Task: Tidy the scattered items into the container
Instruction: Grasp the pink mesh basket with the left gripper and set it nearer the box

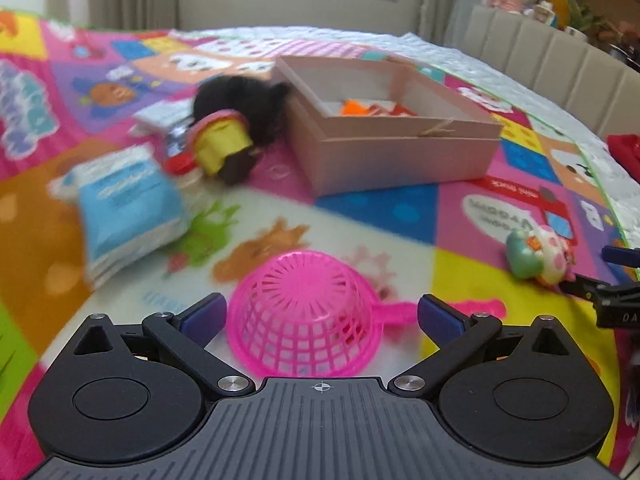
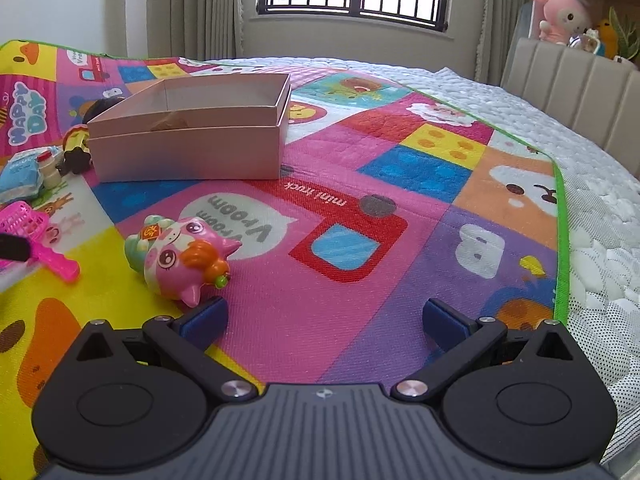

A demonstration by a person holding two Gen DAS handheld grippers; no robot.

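The pale pink cardboard box is sitting open on the colourful patchwork play mat, well beyond both claws, with orange bits lying inside. Nearer, the pink plastic mesh basket is lying upside down between the spread fingers of the left gripper, gripped by nothing. The pink pig-faced toy is lying just beside the right gripper, which is gaping wide, holding nothing.

Right gripper: jaws wide apart, nothing between them, only play mat beneath. Pink pig toy lies just beyond the left jaw tip. Pink box stands farther ahead-left, well apart.
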